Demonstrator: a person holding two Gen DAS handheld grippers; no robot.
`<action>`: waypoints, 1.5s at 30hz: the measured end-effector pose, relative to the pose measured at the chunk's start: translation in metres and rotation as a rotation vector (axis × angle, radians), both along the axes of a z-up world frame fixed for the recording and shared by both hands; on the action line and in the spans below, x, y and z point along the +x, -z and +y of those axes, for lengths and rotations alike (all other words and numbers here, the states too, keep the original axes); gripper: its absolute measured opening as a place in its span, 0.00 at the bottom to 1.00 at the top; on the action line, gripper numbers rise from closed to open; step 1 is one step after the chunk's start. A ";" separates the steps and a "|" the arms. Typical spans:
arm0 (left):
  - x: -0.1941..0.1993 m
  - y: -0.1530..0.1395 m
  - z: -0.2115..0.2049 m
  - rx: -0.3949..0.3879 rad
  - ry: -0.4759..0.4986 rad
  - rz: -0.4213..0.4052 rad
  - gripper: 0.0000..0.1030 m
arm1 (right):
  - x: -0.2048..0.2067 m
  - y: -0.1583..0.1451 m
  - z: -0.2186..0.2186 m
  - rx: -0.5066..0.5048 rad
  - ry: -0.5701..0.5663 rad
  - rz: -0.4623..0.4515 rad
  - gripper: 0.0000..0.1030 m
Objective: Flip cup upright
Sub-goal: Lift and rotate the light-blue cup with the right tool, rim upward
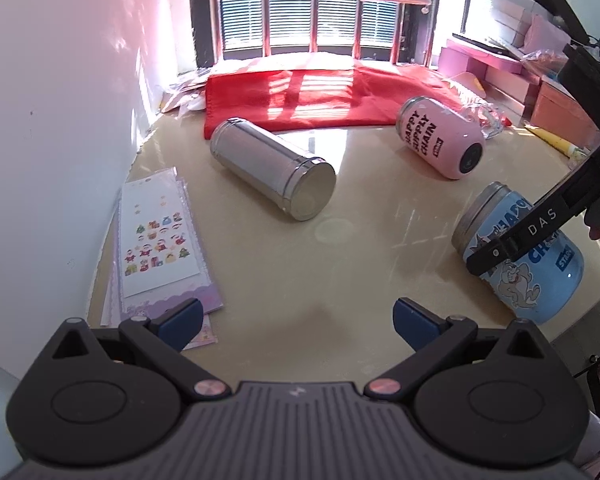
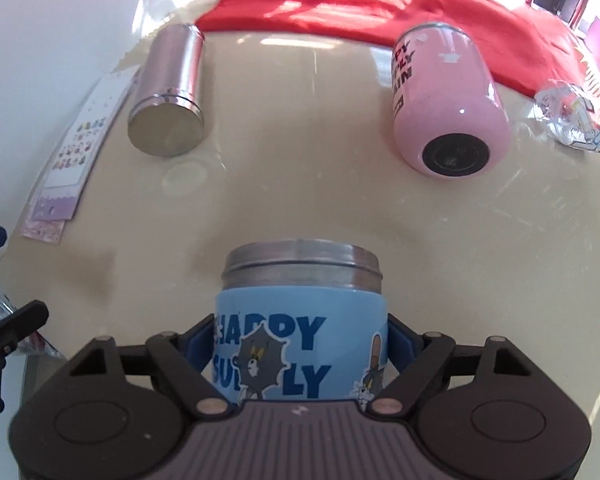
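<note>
A blue cartoon cup (image 2: 300, 320) with a steel neck lies tilted between my right gripper's (image 2: 300, 340) blue pads, which are shut on its body; it also shows in the left wrist view (image 1: 520, 256), leaning over the table (image 1: 300, 264). A plain steel cup (image 1: 272, 168) lies on its side at left-centre, and also shows in the right wrist view (image 2: 168, 92). A pink cup (image 1: 440, 142) lies on its side at right, also in the right wrist view (image 2: 448, 100). My left gripper (image 1: 298, 324) is open and empty above bare table.
A red cloth (image 1: 320, 96) covers the table's far side. Sticker sheets (image 1: 156, 248) lie along the left edge by the white wall. Crinkled plastic wrap (image 2: 572, 120) sits right of the pink cup. Pink boxes (image 1: 500, 68) stand at far right.
</note>
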State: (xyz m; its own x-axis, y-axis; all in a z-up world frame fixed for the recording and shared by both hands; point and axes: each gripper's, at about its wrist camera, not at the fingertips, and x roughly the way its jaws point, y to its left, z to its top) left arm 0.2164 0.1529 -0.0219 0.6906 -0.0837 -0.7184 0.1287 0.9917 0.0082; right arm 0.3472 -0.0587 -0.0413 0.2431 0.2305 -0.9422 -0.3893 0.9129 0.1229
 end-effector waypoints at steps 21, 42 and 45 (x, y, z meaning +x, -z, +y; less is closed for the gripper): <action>-0.015 -0.016 -0.081 0.013 0.109 -0.041 1.00 | -0.074 -0.024 -0.111 0.417 0.070 -0.392 0.81; -0.011 -0.027 -0.197 -0.085 0.102 -0.070 1.00 | -0.083 -0.030 -0.294 0.134 0.189 -0.832 0.81; -0.010 -0.026 -0.206 -0.080 0.095 -0.068 1.00 | -0.074 -0.017 -0.308 0.123 0.209 -0.824 0.81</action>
State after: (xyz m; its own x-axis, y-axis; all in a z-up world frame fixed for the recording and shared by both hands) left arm 0.2063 -0.0528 0.0040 0.7238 -0.2065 -0.6584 0.2242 0.9728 -0.0586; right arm 0.2732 -0.3671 -0.0238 0.8879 0.1938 -0.4173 -0.2232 0.9745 -0.0222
